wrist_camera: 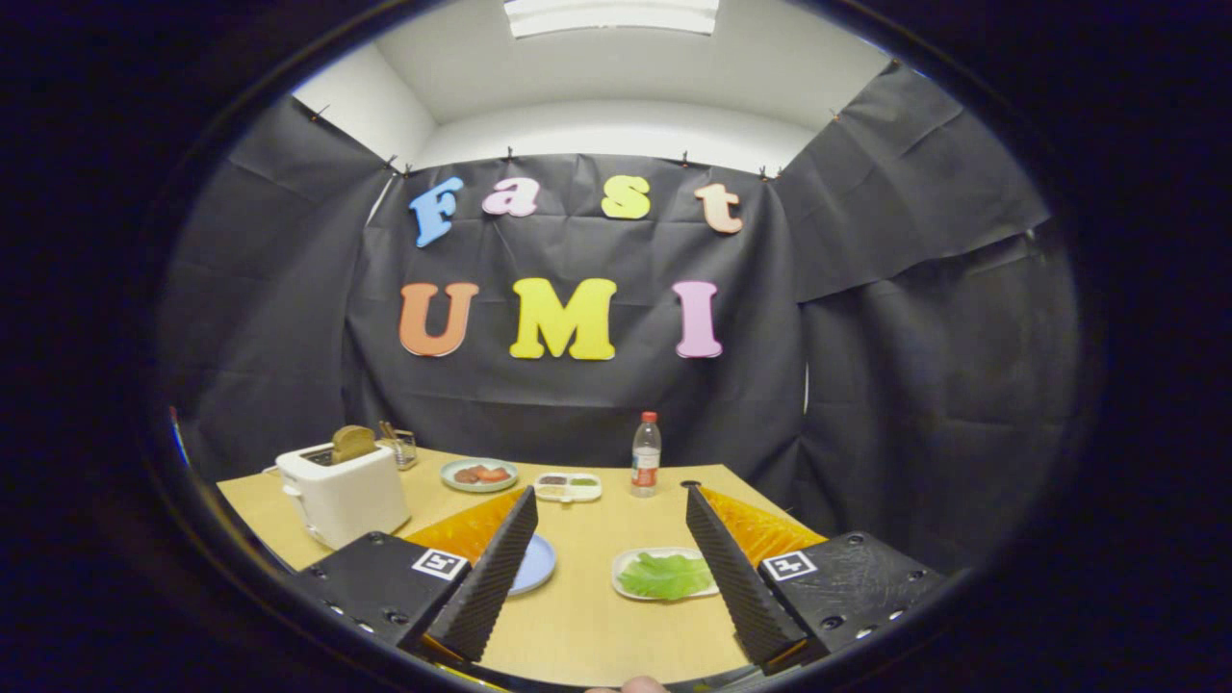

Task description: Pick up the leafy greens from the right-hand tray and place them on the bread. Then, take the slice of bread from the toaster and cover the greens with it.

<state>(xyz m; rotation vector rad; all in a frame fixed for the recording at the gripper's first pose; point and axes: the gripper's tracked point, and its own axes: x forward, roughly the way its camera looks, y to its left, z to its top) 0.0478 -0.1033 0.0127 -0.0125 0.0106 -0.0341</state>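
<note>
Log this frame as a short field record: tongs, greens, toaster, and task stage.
tongs: open, holding nothing, raised above the table
leafy greens: on white tray, between the fingers, nearer the right one
toaster: beyond the left finger, bread slice sticking up
blue plate: partly hidden by left finger
bottle: upright at table's far edge
stage: greens not yet picked

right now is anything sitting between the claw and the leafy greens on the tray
Nothing visible blocks the way. The claw is open above the table, and the leafy greens lie on their tray just inside the right finger, with bare tabletop around. The bottle and toaster stand clear of that path.
</note>
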